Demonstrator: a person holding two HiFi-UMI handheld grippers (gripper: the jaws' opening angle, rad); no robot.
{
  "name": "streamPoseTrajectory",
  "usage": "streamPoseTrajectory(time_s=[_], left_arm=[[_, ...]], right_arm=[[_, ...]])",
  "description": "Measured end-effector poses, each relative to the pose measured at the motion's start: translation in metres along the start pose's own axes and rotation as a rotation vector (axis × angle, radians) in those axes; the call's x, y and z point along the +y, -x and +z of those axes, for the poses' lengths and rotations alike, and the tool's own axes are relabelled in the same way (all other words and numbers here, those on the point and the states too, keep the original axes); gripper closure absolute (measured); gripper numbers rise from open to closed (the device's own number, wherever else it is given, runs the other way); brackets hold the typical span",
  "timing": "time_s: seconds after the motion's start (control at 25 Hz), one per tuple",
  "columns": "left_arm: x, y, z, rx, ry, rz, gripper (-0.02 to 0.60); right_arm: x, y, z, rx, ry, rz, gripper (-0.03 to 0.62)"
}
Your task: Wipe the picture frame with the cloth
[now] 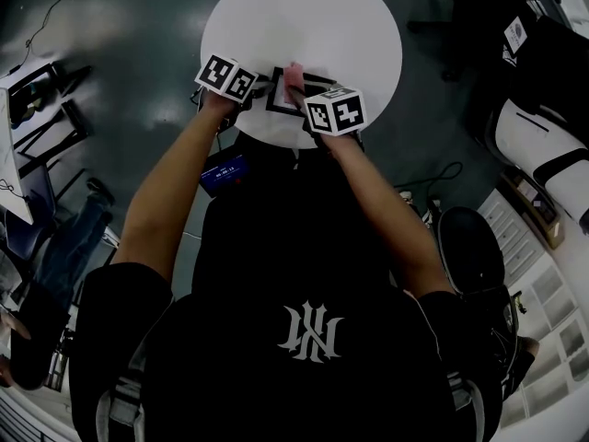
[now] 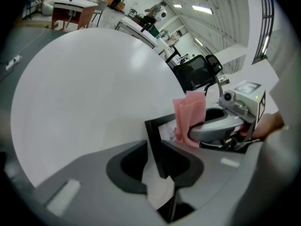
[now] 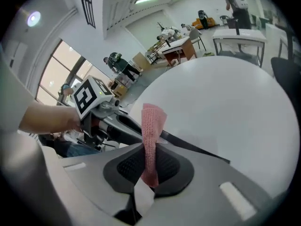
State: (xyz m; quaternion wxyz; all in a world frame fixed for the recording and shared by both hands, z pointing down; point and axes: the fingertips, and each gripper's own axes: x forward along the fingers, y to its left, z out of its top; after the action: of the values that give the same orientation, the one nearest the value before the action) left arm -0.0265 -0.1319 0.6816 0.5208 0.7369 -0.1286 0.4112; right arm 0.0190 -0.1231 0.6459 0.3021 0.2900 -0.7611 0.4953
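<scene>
The left gripper [image 2: 154, 166] pinches the frame [image 2: 151, 134] (black edge); right gripper [image 3: 149, 166] clamps the cloth [image 3: 153, 121].

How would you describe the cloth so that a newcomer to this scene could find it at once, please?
On the round white table, a black picture frame sits at the person's edge, gripped by the left gripper. Sticking up over it from the shut jaws of the right gripper is the cloth: folded, soft and pink among black, white and grey.
</scene>
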Motion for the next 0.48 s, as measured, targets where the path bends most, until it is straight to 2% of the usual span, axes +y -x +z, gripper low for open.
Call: streamPoseTrajectory(time_s=[0.28, 0.48], left_arm=[[-0.003, -0.003, -0.008, 0.016, -0.003, -0.011, 0.5], [-0.002, -0.002, -0.012, 0.021, -0.01, -0.013, 0.502]], right_arm=[[0.014, -0.033, -0.015, 0.095, 0.002, 0.008, 0.562], [0.018, -0.044, -0.023, 0.105, -0.045, 0.001, 0.562]])
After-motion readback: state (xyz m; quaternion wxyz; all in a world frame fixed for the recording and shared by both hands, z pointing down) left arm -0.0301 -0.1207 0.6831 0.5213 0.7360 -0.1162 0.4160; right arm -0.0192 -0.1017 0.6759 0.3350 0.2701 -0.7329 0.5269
